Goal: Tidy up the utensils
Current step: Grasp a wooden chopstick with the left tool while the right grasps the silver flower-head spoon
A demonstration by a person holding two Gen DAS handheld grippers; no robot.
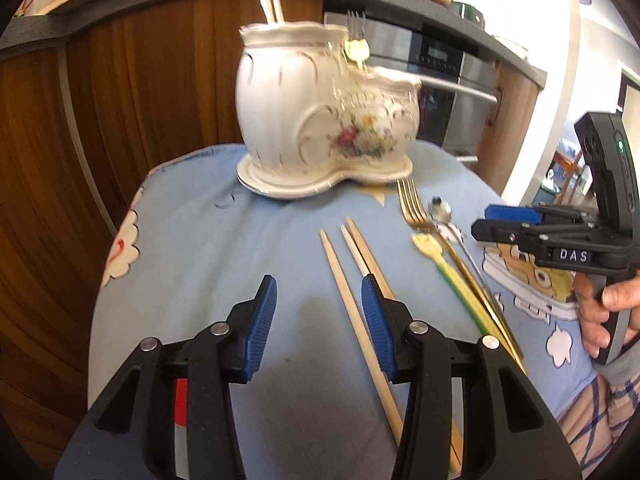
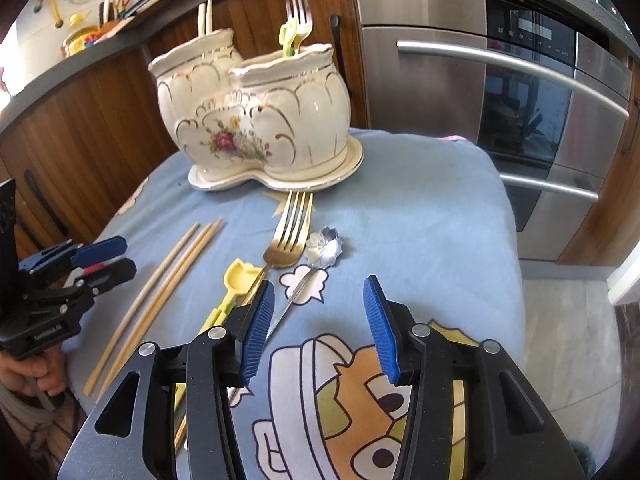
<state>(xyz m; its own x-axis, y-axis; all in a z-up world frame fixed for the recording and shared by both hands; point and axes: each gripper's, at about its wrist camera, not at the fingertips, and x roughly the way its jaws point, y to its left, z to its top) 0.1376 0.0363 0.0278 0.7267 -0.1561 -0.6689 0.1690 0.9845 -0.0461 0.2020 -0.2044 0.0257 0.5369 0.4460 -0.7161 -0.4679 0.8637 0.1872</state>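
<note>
A cream two-pot ceramic holder (image 1: 320,112) (image 2: 256,120) stands on its saucer at the far side of the blue cloth. In it are a fork (image 2: 298,12), a yellow utensil (image 2: 288,34) and pale chopsticks (image 2: 205,18). On the cloth lie three wooden chopsticks (image 1: 348,272) (image 2: 168,280), a gold fork (image 1: 412,204) (image 2: 290,232), a flower-bowled silver spoon (image 1: 440,208) (image 2: 326,246) and a yellow-green spoon (image 1: 428,244) (image 2: 240,276). My left gripper (image 1: 318,284) (image 2: 116,256) is open over the chopsticks, one of them lying close by its right finger. My right gripper (image 2: 320,282) (image 1: 486,222) is open and empty, just right of the spoon and fork handles.
The blue cartoon cloth (image 2: 420,208) covers a small table whose edges fall away left, right and behind the holder. Wooden cabinets (image 1: 120,100) and a steel oven (image 2: 500,100) stand behind. A person's hand (image 1: 600,312) holds the right gripper's handle.
</note>
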